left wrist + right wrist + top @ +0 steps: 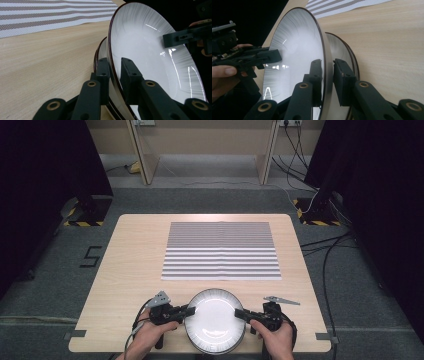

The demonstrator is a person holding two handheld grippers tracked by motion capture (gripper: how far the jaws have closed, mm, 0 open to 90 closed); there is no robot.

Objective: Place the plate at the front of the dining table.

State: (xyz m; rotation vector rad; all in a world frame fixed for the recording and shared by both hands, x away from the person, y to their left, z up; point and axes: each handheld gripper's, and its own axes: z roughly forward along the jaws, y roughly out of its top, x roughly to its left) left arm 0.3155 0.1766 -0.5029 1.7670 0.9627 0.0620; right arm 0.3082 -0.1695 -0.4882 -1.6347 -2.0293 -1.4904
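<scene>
I am clamping both jaws on opposite rims of the top white, dark-rimmed ceramic plate (215, 320), lifting it evenly off the stack.

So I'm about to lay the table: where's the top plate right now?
In the high view the top plate sits at the table's near edge, on a stack between both grippers, just in front of the striped placemat.

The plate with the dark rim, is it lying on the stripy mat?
No, the plate sits near the table's front edge, apart from the striped mat, with bare wood between them.
</scene>
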